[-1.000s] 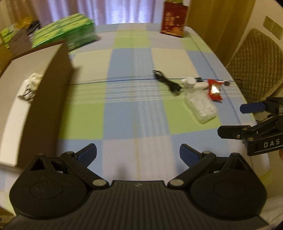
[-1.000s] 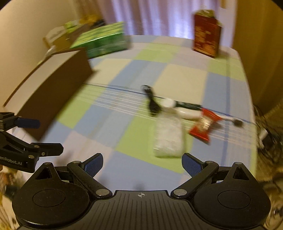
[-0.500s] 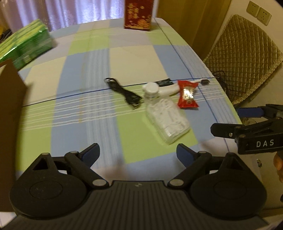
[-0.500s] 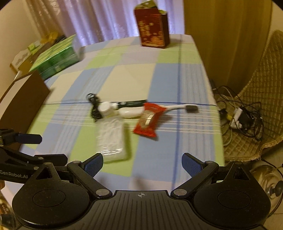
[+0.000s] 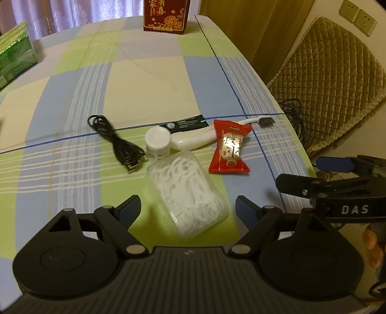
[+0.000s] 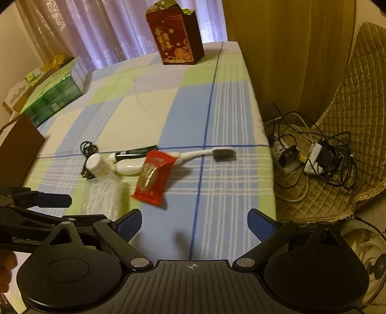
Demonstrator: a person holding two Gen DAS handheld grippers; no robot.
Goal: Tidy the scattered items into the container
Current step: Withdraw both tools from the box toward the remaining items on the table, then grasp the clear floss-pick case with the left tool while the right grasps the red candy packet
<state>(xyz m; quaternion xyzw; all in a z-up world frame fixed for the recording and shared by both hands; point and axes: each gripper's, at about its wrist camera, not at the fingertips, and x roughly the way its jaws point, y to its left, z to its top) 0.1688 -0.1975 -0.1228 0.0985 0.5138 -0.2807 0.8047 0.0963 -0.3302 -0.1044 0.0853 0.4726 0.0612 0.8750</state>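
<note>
A clear box of white floss picks (image 5: 188, 190) lies just ahead of my open left gripper (image 5: 187, 207), between its finger lines. Beyond it sit a small white bottle (image 5: 158, 142), a coiled black USB cable (image 5: 115, 142), a white toothbrush (image 5: 193, 140), a black sachet (image 5: 188, 123) and a red snack packet (image 5: 229, 149). My right gripper (image 6: 195, 222) is open above the tablecloth, with the red packet (image 6: 153, 178) ahead to its left. It also shows at the right (image 5: 301, 171) of the left wrist view. The brown cardboard box (image 6: 17, 149) stands at the far left.
A red gift box (image 5: 166, 14) stands at the table's far end and a green carton (image 5: 12, 58) at the far left. Off the table's right edge are a quilted chair (image 5: 333, 84) and a power strip with tangled cables (image 6: 311, 154).
Both grippers have swung right and closer to the scattered items. The cardboard box has left the left wrist view, and the floss box now sits between the left fingers.
</note>
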